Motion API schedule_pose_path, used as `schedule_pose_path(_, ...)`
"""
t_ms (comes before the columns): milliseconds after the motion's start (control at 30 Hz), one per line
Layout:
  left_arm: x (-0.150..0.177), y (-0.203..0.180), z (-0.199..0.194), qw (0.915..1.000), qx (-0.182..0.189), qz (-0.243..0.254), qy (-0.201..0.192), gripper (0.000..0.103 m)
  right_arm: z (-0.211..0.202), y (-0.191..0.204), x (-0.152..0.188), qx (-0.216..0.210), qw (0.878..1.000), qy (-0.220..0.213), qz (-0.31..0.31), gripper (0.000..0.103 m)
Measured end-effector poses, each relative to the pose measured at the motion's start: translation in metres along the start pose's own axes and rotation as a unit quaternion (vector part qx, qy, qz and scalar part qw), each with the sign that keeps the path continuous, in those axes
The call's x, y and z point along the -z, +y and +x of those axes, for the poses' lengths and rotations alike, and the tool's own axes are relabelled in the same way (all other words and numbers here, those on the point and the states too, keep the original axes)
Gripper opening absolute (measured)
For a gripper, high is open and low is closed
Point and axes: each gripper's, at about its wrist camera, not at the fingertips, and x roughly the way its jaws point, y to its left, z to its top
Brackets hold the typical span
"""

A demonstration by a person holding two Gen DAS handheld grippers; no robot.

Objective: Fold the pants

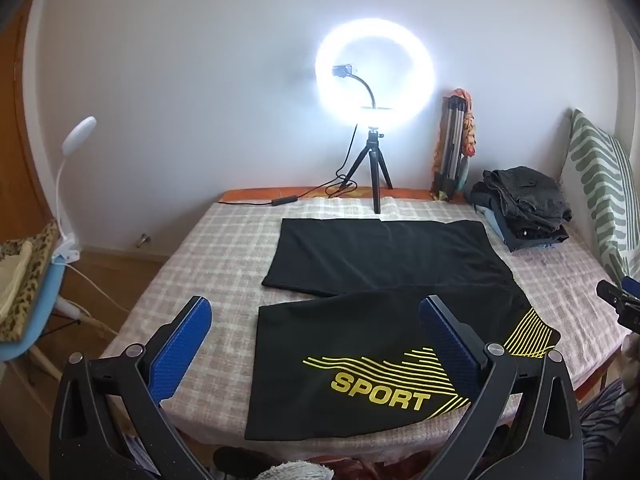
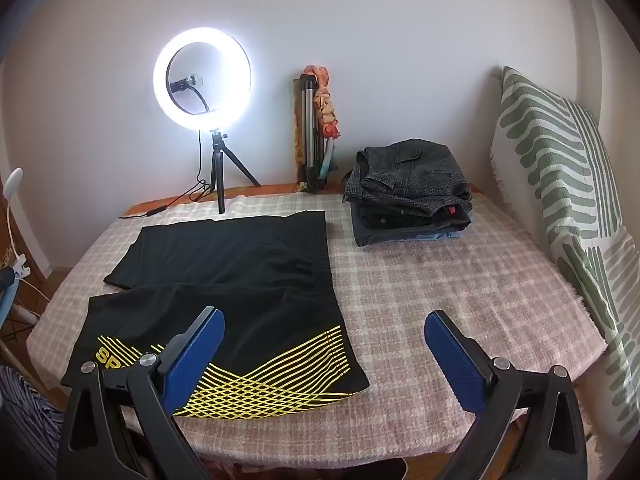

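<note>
The left gripper (image 1: pixel 316 344) hovers with its jaws spread wide and nothing between them, above the near part of the table (image 1: pixel 224 240), which is covered by a checked cloth. Under it and a little to its right lie the pants (image 1: pixel 360 280): black shorts, spread flat, with both leg openings pointing left and the waistband along the right side. The near leg carries yellow lines and the word SPORT; the far leg is plain black. A narrow wedge of cloth shows between the two legs at their left ends.

The fabric looks thin, light and limp, probably a smooth sports knit. It should drape and sag as soon as it is lifted, and may slide on itself, so a single pinch would likely let the rest trail. Good holds seem to be the near leg's hem corner on the left and the near end of the waistband on the right, where the seam is thicker and gives the pads more to bite.

The right gripper (image 2: pixel 324 340) is also wide apart and empty, above the pants' right edge and the bare cloth just beside it. Farther right, well apart, sits a stack of folded clothes (image 2: pixel 412 192).
</note>
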Motion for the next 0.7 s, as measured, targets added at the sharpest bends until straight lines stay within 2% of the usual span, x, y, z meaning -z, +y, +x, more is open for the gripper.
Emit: schedule_pose_path(700,-0.0021,0.0044,-0.0034,1.0,-0.004,-0.003,-0.008,0.103,0.0026,0.0065,-0.0013,-0.002,1.0,-0.002,-0.003,0.101)
